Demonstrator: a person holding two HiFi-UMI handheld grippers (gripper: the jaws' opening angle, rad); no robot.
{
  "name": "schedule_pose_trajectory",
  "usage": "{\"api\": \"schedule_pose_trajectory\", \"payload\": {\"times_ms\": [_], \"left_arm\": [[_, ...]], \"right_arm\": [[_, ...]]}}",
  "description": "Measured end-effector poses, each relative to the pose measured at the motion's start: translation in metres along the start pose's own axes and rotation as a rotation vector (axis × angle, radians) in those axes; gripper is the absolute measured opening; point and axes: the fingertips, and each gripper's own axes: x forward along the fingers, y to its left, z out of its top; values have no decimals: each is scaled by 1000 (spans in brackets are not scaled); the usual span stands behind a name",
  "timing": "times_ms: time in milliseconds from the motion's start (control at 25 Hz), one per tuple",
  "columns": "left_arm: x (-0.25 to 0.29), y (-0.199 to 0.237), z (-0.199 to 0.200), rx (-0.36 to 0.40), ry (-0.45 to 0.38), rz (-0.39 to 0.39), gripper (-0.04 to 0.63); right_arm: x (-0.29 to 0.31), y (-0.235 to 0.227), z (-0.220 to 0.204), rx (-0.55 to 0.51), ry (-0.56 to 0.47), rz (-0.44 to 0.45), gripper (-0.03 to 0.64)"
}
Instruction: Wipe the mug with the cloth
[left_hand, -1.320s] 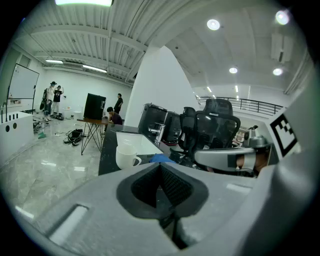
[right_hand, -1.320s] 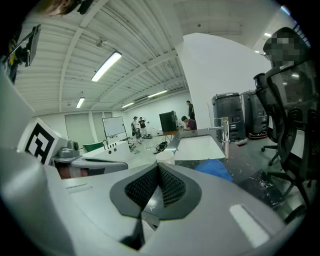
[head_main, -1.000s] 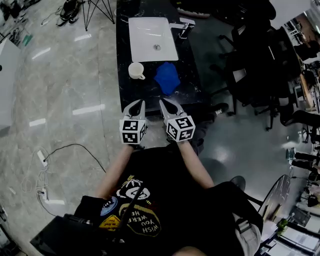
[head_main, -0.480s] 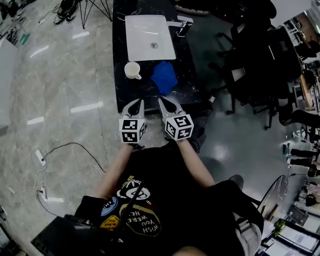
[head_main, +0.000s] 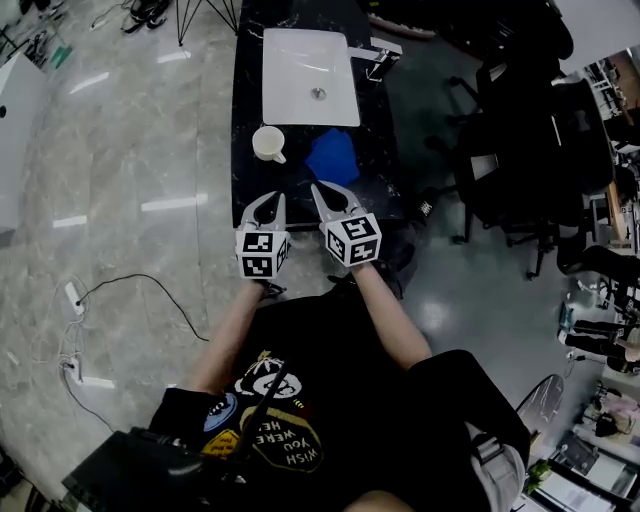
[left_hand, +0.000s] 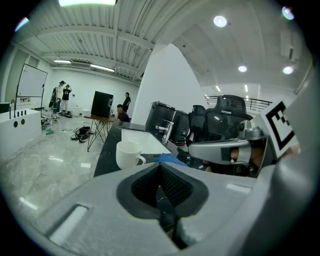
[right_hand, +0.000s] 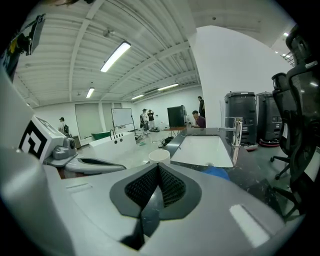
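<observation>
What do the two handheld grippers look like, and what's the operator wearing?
Left gripper and right gripper: pale grey shells, curved tapering jaws, black ribbed pads, a white cube with black square markers each. Black short-sleeved printed T-shirt.

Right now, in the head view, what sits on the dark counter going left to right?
White mug → blue cloth → faucet. The sink spans the first two, so it has no clear place.
</observation>
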Motion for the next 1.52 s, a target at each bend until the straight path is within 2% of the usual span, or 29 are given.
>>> {"api": "schedule_pose_trajectory", "payload": {"times_ms": [600,680,840,1320,1520], "left_arm": [[39,16,-2,-45,1,85,3],[43,17,-4,-49,2,92,3],[52,18,-6,-53,3,98,3],[78,28,-14,-50,30,144,3],[83,29,-17,-66,33,159,3]], "right_arm": [[45,-74,-21,-47,97,-17,8],[51,-81,-27,-70,119,1,48],[60,-98,-37,-91,160,3,74],[85,-139,-76,-106,325,-48,289],[94,-141,-92,-127,390,-31,311]]}}
